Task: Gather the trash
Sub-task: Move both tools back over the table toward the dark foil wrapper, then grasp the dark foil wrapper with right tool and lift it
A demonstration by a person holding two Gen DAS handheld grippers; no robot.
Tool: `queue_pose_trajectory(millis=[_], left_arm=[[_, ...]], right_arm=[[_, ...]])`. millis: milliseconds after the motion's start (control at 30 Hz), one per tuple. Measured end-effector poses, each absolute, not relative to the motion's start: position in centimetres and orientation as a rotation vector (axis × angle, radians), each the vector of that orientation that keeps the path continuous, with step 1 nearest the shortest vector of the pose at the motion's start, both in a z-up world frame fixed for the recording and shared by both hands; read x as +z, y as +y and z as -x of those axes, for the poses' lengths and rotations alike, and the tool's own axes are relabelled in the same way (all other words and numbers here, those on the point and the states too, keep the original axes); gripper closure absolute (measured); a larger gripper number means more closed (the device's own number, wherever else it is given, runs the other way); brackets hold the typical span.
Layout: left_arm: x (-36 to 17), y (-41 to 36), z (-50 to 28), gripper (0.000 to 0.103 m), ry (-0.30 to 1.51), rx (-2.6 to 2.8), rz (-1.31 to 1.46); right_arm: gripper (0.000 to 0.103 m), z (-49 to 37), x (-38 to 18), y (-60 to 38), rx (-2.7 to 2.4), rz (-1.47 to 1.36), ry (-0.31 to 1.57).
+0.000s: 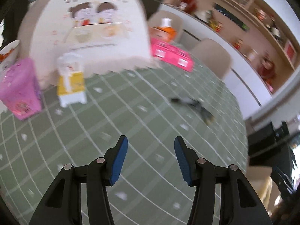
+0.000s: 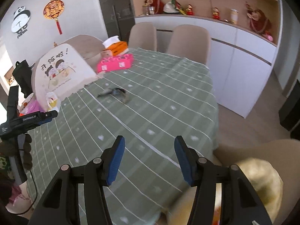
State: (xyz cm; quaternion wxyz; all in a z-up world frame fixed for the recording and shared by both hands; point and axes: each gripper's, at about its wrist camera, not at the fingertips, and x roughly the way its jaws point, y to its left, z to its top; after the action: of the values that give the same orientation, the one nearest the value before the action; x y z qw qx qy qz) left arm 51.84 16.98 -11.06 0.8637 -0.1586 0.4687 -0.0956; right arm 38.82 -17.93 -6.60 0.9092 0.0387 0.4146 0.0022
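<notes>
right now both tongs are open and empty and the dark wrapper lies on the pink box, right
Not quite. The dark wrapper lies on the green tablecloth, apart from the pink box; the right wrist view shows it. Both tongs, left and right, are open and empty.

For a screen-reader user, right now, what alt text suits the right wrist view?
Open, empty right gripper over a green grid-patterned tablecloth; a dark crumpled wrapper lies mid-table, a pink flat box beyond.

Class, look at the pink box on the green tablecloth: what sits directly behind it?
Behind the pink box sits an orange tissue box with white tissue sticking up. The pink box covers its lower part, so its base is hidden.
</notes>
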Motion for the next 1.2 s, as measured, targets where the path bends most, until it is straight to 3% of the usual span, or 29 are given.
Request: queue_pose_trajectory(millis=[467,1200], left_arm=[[-12.6,17.8,-50.8,0.05,1.056,-0.184,0.383],[-11.6,14.5,-49.7,0.05,1.064,-0.112,0.297]], right_arm=[[0.051,-53.1,-12.8,-12.2,0.288,0.024,0.994],[0.051,-66.6,-20.1,-8.3,0.43,0.228,1.028]])
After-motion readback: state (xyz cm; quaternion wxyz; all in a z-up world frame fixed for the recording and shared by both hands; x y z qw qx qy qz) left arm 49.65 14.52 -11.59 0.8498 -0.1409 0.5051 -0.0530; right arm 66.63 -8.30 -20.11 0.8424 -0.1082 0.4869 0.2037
